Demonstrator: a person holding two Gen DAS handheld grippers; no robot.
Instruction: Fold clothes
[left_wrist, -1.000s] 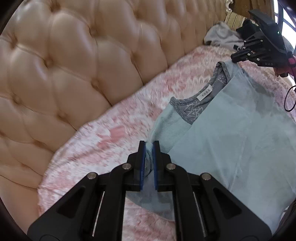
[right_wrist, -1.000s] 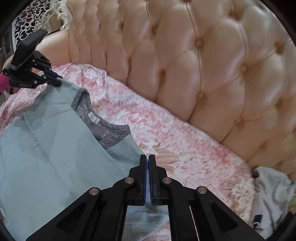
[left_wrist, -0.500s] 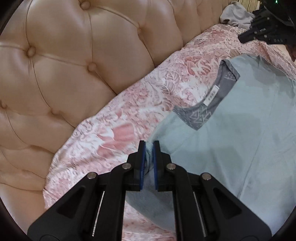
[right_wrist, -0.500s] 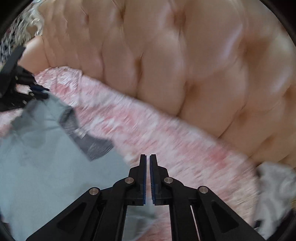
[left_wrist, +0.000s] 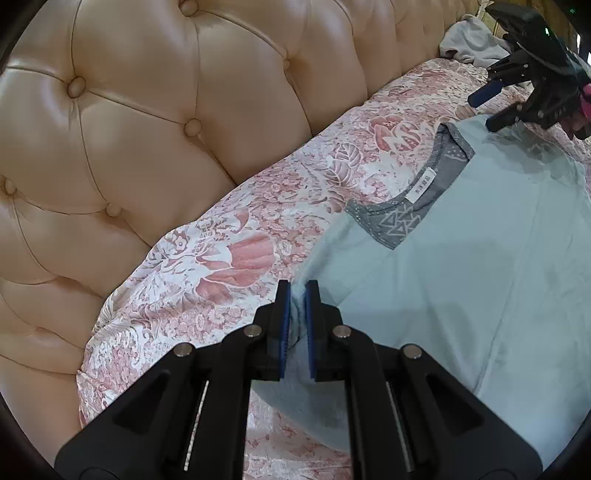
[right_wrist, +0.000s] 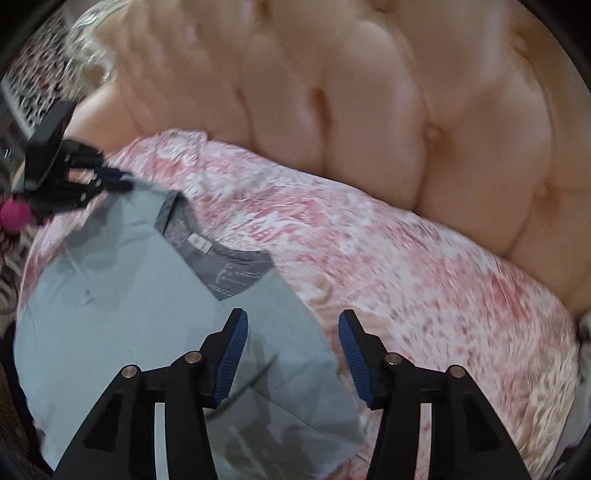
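Observation:
A pale blue-green shirt (left_wrist: 461, 280) with a grey patterned collar (left_wrist: 402, 218) and a white label lies spread on a pink floral bedspread (left_wrist: 229, 258). My left gripper (left_wrist: 297, 291) is shut on the shirt's shoulder corner, cloth pinched between its blue pads. In the right wrist view the same shirt (right_wrist: 129, 306) lies flat; my right gripper (right_wrist: 293, 321) hangs just above its other shoulder, jaws opening, the cloth lying loose below and no pad pressing on it. Each gripper shows in the other's view: the right gripper (left_wrist: 491, 107) far right, the left gripper (right_wrist: 122, 181) far left.
A tufted peach leather headboard (left_wrist: 192, 122) runs along the far side of the bed. A crumpled grey-white garment (left_wrist: 469, 40) lies near the headboard at the far right. A pink sleeve (right_wrist: 14, 218) shows behind the left gripper. The right wrist view is motion-blurred.
Both grippers came down toward the bed and the shirt settled flat. The right gripper, shut a moment ago, has spread its jaws and let go of the shirt. The left grip is unchanged.

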